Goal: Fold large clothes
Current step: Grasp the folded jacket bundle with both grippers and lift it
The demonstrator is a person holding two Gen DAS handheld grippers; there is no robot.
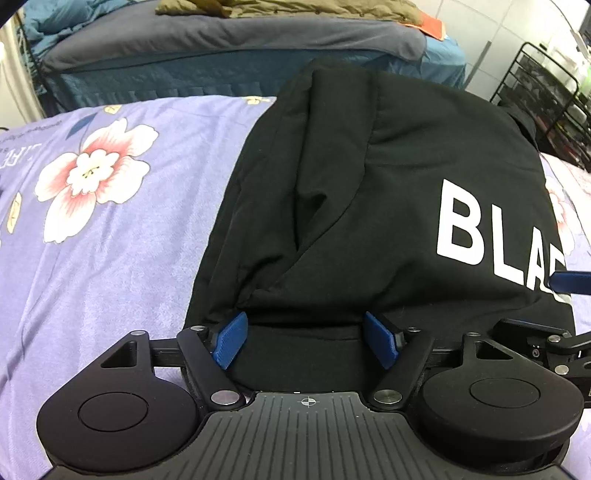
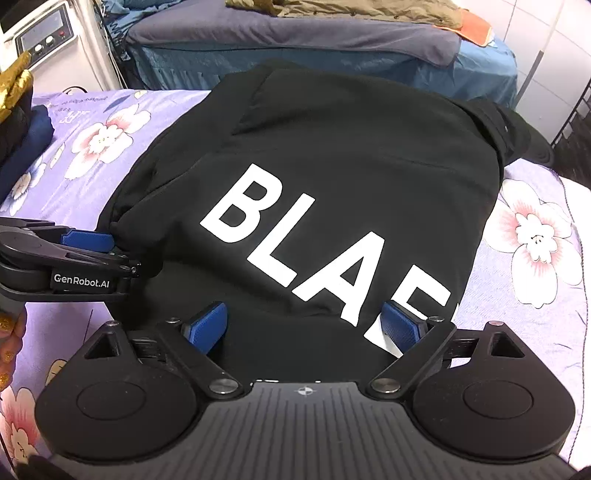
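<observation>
One black garment [image 1: 388,206] with white block lettering [image 2: 317,243] lies partly folded on a bed covered by a lilac floral sheet [image 1: 110,221]. Two tongs work at its near edge. The left tongs [image 1: 306,338] stand spread wide, blue pads [image 1: 231,338] on either side of a bunched fold of the cloth, not pressing it. The right tongs [image 2: 304,328] are likewise spread, the hem lying between the pads; whether the right-hand pad touches the cloth is hard to tell, as the fabric drapes over it. Each camera also catches the other tool at its frame edge.

Behind stands a second bed [image 2: 295,44] with blue skirting, one grey cover, one olive blanket [image 1: 288,9] and one orange cloth [image 2: 476,31]. One black wire rack [image 1: 546,99] stands by the white wall at right; one white appliance [image 2: 48,37] with knobs stands at left.
</observation>
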